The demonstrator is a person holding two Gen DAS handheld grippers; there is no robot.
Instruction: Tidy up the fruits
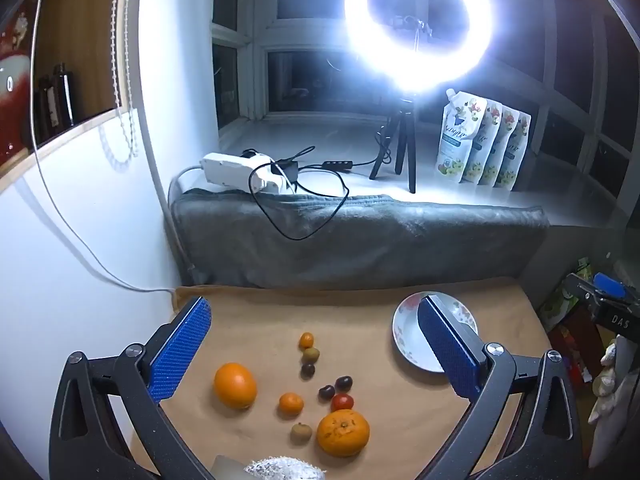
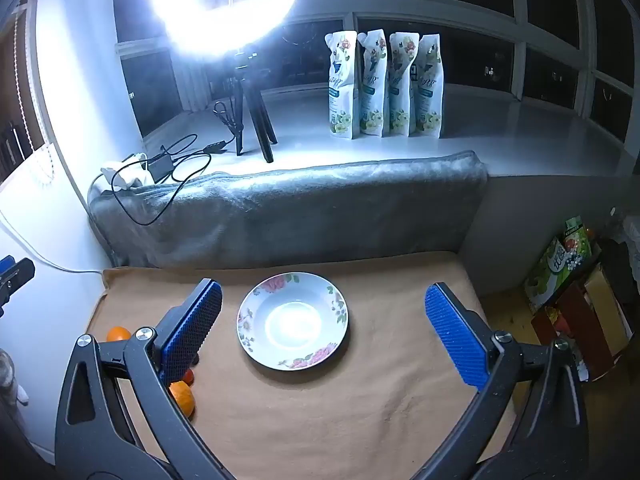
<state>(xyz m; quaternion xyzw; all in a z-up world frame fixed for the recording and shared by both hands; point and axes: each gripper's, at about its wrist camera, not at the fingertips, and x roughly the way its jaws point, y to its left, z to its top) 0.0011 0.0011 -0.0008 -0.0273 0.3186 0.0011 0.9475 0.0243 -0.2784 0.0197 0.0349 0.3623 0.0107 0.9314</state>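
Nearest the left gripper [image 1: 316, 344], fingers spread wide w/ nothing between them: a dimpled mandarin [image 1: 343, 432], a small brownish fruit [image 1: 301, 432] just beside it, then a cherry tomato [image 1: 342, 401] touching two dark grapes [image 1: 335, 387]. A bit further, a small tangerine [image 1: 291, 403] and a smooth orange [image 1: 235, 385]; beyond those a loose line of a dark grape [image 1: 307, 369], a greenish fruit [image 1: 310, 355] and a kumquat [image 1: 306, 340]. All loose on the tan cloth [image 1: 352, 304], none plated yet.

Right gripper [image 2: 324, 320] also wide open, empty, hovering w/ the floral plate [image 2: 256, 300] framed between its fingers; plate sits right of the fruit cluster, empty.

Likely step: first pick. Suggest taking the mandarin first, it's closest and biggest; come down w/ pads either side of its widest part, close gently, since round fruit rolls. Mind the tomato just behind. Small soft ones need light squeeze. Far back: grey blanket [image 2: 288, 208], ring light [image 1: 418, 24], refill pouches [image 2: 384, 84].
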